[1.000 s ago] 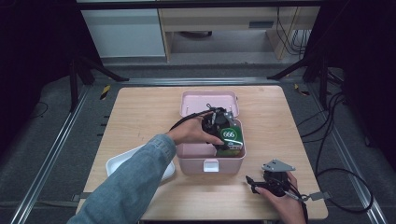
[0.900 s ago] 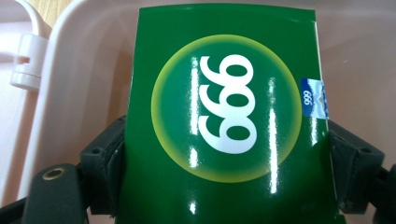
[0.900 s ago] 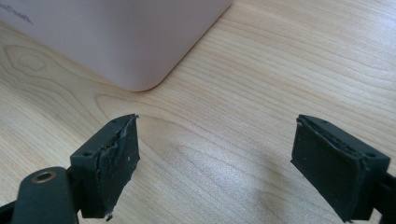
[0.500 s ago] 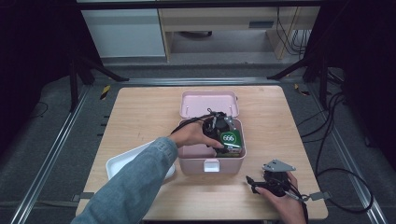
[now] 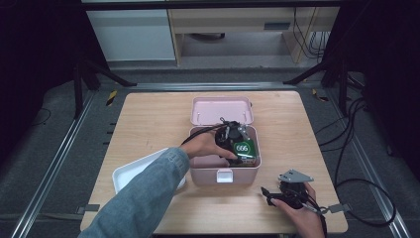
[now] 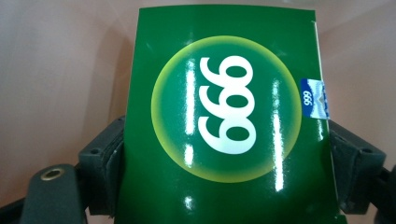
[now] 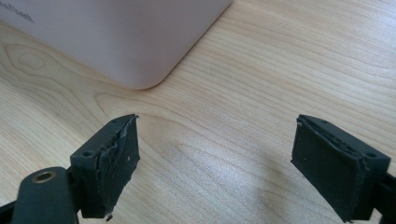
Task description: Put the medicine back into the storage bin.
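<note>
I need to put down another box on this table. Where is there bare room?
Bare wood lies left of the pink box behind the white tray, right of the box up to the table edge, and behind its lid. The front is crowded: tray, box, right gripper.

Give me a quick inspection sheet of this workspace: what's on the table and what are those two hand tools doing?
Surface: wooden table, pale grain.
Job's things: green packet marked 666, inside the open pink box, lid back.
Clutter: white tray beside the box, partly under the sleeve.
Grippers: left gripper down in the box, jaws closed on the packet's sides; right gripper resting on the table near the box's corner, jaws wide apart, nothing between them.
Cables: black cables trailing off the table's right edge.
Surroundings: dark floor, metal rails, cabinets behind.
</note>
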The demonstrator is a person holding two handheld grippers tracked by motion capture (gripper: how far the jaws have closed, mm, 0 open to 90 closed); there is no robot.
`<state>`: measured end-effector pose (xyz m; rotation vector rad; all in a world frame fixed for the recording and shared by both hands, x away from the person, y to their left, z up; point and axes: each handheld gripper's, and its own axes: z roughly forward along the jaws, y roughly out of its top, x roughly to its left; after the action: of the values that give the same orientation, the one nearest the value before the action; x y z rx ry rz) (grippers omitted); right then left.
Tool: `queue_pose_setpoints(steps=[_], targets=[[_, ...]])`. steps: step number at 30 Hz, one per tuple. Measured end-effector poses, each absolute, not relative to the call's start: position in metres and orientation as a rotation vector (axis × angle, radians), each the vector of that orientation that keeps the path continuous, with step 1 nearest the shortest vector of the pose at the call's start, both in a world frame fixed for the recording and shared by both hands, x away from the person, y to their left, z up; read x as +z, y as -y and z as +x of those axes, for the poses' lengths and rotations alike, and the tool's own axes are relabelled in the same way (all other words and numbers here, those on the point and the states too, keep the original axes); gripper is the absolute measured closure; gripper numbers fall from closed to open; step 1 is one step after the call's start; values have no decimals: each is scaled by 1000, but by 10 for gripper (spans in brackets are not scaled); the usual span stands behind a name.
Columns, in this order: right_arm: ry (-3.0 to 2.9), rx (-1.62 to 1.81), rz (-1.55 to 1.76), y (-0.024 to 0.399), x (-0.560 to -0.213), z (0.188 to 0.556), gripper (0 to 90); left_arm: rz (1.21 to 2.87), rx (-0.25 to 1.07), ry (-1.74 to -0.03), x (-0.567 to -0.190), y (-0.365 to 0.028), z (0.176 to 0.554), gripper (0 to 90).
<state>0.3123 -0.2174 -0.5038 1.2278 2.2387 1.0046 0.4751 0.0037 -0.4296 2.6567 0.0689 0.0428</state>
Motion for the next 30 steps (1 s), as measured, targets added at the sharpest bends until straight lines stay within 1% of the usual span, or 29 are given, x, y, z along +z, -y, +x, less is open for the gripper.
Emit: queue_pose_setpoints(steps=[19, 30], targets=[[-2240, 1004, 1231, 217, -504, 312, 151, 2657, 25, -82, -440, -3, 473, 156], [-2247, 1001, 1230, 216, -505, 312, 149, 2697, 15, -84, -445, -5, 474, 150]])
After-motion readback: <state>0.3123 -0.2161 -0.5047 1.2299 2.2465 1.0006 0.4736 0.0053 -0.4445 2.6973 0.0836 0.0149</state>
